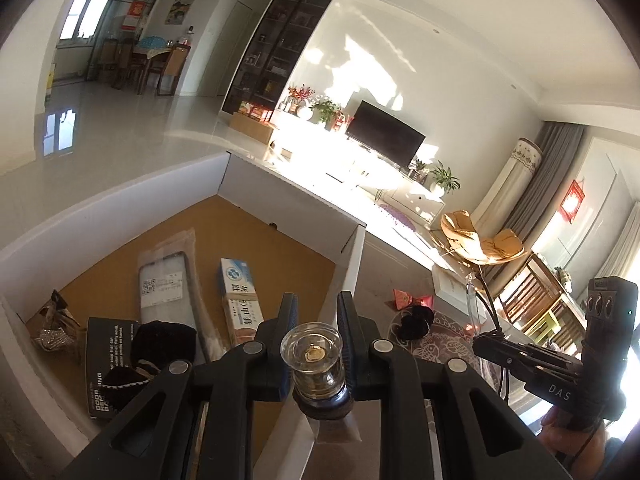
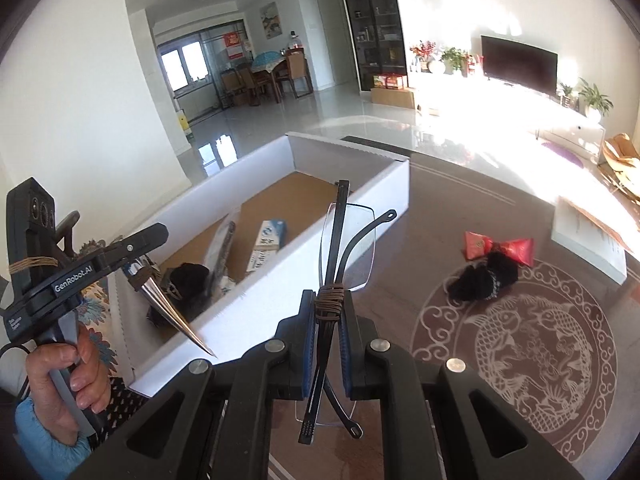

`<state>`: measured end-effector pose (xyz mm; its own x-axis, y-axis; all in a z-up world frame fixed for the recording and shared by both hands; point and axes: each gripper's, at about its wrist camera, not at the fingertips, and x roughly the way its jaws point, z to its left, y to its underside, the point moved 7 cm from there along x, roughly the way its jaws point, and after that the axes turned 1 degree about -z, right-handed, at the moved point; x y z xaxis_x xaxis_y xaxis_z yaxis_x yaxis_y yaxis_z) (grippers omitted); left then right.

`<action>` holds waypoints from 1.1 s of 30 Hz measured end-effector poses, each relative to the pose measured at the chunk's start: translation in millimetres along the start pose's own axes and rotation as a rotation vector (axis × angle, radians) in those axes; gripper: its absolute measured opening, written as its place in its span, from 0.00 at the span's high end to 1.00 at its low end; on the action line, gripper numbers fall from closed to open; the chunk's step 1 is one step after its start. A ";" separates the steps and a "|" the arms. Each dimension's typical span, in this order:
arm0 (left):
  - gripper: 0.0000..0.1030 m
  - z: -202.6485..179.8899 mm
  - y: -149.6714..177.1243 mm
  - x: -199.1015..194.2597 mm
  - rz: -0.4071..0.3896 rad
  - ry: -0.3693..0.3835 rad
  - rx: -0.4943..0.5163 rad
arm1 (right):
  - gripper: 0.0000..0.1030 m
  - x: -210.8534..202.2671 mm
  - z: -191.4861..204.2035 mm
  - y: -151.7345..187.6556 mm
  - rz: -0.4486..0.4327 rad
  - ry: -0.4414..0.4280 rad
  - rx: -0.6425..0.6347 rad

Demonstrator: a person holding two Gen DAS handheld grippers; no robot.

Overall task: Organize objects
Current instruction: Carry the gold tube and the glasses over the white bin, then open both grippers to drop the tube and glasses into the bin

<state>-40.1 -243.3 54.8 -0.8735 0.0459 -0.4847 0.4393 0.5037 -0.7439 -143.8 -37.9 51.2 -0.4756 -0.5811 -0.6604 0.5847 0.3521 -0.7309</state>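
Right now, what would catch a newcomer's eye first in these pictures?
The right tool pinches folded rimless glasses with thin black arms, bound by brown cord. The left tool grips a small clear glass bottle beside the white cardboard box. A red bow lies on the patterned brown table.

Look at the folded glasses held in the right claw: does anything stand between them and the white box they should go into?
Only the box's near wall lies between the glasses and the box floor. The right claw holds them above it, and nothing else visible blocks the way.
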 end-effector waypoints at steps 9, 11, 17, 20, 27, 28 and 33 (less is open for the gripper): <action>0.82 82.0 -27.1 4.5 -0.008 -0.107 -0.136 | 0.89 94.7 98.6 -44.8 0.062 -0.114 -0.100; 0.78 97.4 -19.3 20.0 0.058 -0.154 -0.157 | 0.87 118.7 107.7 -39.1 0.112 -0.123 -0.094; 0.08 121.4 3.0 44.9 0.183 -0.266 -0.259 | 0.14 155.3 113.8 -19.3 0.172 -0.107 -0.077; 0.08 117.9 0.5 40.7 0.151 -0.282 -0.235 | 0.14 146.5 110.9 -16.6 0.143 -0.114 -0.068; 0.07 74.3 -12.3 6.9 -0.065 -0.370 -0.063 | 0.01 78.8 55.8 3.7 -0.069 0.067 -0.104; 0.07 63.1 -13.4 2.9 -0.100 -0.373 -0.021 | 0.00 68.9 41.0 14.5 -0.090 0.109 -0.105; 0.04 -7.2 -2.3 -2.8 -0.185 -0.316 0.199 | 0.00 39.6 -49.6 92.9 -0.025 0.324 -0.061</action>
<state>-40.2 -238.4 61.2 -0.8475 -0.3127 -0.4289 0.3402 0.3001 -0.8912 -141.0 8.2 -51.4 -0.6793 -0.3299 -0.6555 0.5346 0.3895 -0.7500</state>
